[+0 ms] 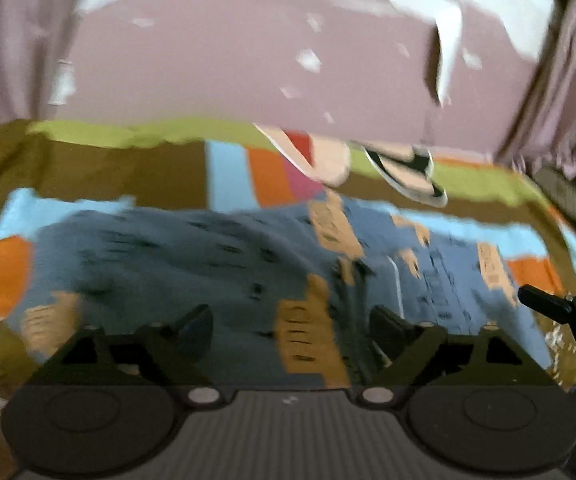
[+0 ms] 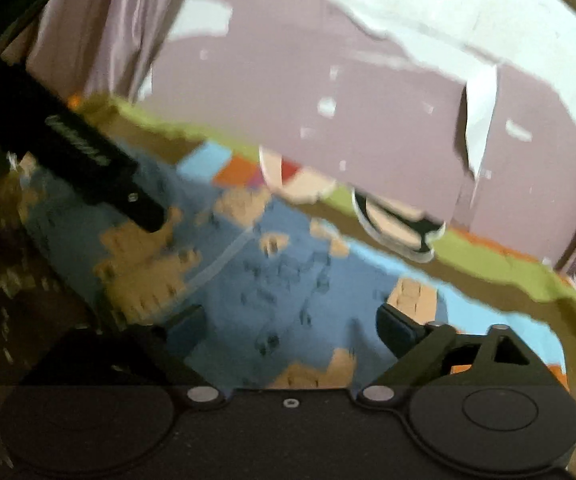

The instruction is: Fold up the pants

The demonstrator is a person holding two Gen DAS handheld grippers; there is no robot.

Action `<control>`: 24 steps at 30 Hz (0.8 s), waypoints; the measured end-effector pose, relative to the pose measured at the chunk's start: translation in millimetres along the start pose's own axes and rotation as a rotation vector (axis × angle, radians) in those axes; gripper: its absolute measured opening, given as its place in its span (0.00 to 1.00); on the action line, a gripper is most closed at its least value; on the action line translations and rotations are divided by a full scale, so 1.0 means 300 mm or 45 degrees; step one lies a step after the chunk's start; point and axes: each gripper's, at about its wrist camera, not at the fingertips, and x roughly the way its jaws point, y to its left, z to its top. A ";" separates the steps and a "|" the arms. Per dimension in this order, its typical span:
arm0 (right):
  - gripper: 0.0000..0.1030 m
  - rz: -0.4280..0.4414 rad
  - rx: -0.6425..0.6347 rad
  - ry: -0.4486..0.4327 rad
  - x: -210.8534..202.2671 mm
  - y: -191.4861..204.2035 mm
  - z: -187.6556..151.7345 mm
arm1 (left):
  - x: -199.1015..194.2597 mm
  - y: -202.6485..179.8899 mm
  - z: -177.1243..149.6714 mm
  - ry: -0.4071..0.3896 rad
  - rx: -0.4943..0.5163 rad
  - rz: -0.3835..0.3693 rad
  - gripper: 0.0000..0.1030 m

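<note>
Both views are blurred, so I go by the big shapes. My left gripper [image 1: 292,328] has its jaws spread wide, nothing between the pads; the blue pants [image 1: 207,264] with tan patches lie just under and ahead of the fingertips, not pinched. My right gripper [image 2: 290,324] is spread wide too, empty, fingers over the same pants [image 2: 271,288], cloth below but not clamped. The pants lie bunched on a striped blanket [image 1: 227,176] w/ green, brown, light blue and orange bands; a pale seam line runs across the denim near the middle. In the left view the other gripper's dark finger shows at the right edge, just beside the pants' right end. In the right view the left gripper's black body crosses the upper left corner, its tip over a tan patch; can't tell if it touches. Beyond the blanket's far edge are two slippers [image 1: 408,176], one pinkish, one w/ a black-and-white rim, partly under a mauve wall [image 1: 227,60] with peeled white patches. Mauve curtain [image 2: 99,40] hangs at the left in the right view.
</note>
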 end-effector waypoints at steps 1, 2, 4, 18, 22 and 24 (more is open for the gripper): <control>0.96 0.014 -0.011 -0.029 -0.002 0.006 0.012 | -0.032 0.024 -0.011 -0.024 -0.011 0.014 0.87; 0.96 0.024 -0.029 -0.043 0.003 0.018 0.024 | -0.057 0.047 -0.022 -0.044 -0.022 0.041 0.87; 0.96 0.037 -0.078 -0.047 0.036 0.039 0.055 | -0.104 0.104 -0.051 -0.073 -0.068 0.127 0.87; 0.91 0.021 -0.118 0.040 0.287 0.015 0.156 | -0.164 0.280 -0.109 -0.138 -0.325 0.246 0.88; 0.96 0.047 -0.054 -0.032 0.151 -0.006 0.149 | -0.145 0.305 -0.098 -0.192 -0.349 0.231 0.92; 0.96 0.068 -0.035 -0.037 0.107 -0.006 0.133 | -0.121 0.329 -0.094 -0.192 -0.363 0.253 0.91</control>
